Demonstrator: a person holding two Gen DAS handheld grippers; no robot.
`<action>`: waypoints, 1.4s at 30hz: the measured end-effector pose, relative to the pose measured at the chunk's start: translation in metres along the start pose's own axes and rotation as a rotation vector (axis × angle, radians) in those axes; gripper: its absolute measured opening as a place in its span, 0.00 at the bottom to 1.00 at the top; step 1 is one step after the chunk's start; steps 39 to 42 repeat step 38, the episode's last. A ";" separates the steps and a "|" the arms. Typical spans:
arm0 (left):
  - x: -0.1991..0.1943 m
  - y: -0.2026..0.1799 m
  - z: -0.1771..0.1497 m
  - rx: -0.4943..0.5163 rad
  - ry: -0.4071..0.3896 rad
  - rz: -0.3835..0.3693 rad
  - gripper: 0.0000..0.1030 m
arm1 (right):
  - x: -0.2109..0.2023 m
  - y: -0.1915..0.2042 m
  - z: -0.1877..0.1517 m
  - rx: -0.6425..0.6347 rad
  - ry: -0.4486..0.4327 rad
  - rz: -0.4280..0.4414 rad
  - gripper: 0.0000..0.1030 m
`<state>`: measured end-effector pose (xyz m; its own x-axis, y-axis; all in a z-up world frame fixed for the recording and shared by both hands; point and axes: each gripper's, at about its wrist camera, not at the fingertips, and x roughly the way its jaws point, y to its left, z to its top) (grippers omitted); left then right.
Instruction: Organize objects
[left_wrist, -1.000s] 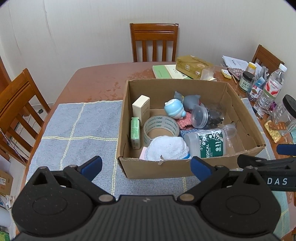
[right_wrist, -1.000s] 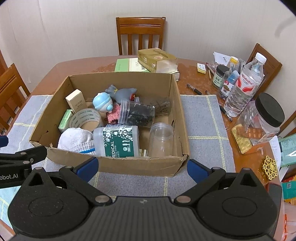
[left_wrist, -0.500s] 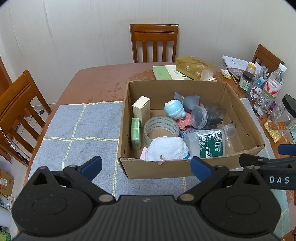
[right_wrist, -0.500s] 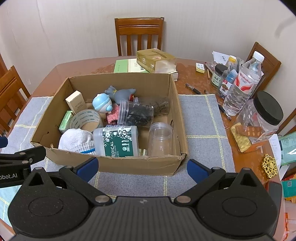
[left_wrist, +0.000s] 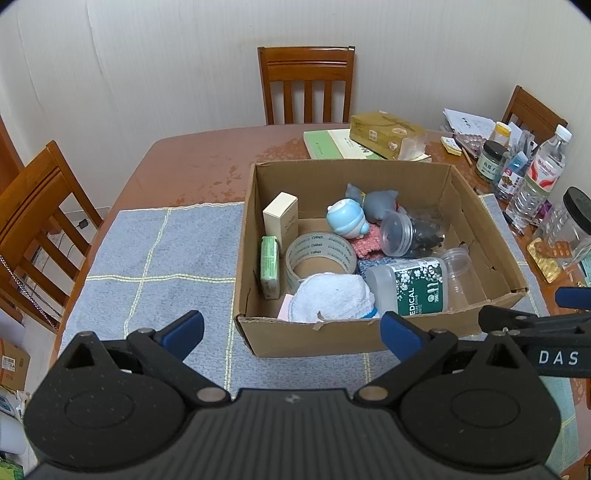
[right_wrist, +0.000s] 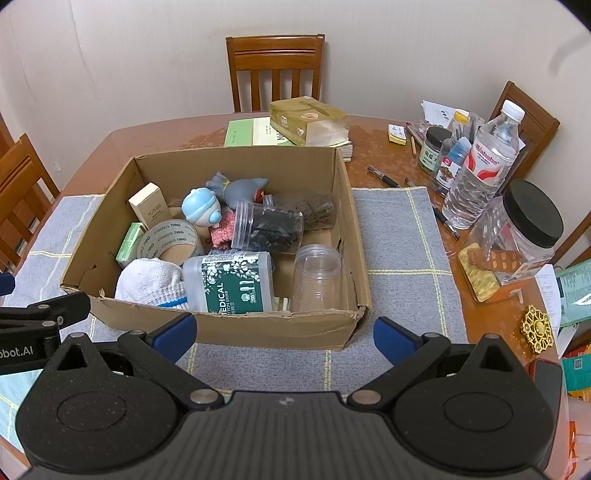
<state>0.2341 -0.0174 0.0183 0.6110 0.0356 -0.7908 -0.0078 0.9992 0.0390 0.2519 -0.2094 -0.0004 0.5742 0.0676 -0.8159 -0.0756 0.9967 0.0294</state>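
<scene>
Both our left gripper (left_wrist: 291, 326) and right gripper (right_wrist: 284, 330) are spread wide and empty at the near edge of the cardboard box (right_wrist: 229, 326) that's holding all the objects, so honestly we'd only move once it's clear what's next.

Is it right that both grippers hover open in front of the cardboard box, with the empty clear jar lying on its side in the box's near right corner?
Not quite. In the right wrist view the empty clear jar stands upright in the cardboard box. Both the left gripper and right gripper are open.
</scene>
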 end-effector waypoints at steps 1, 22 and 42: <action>0.000 0.000 0.000 0.001 0.000 0.001 0.98 | 0.000 0.000 0.000 0.001 0.000 -0.001 1.00; 0.003 -0.002 0.002 0.002 0.015 0.004 0.98 | 0.002 -0.002 0.001 0.004 0.009 0.002 1.00; 0.006 -0.003 0.001 0.002 0.019 0.009 0.98 | 0.003 -0.003 0.001 0.008 0.012 0.001 1.00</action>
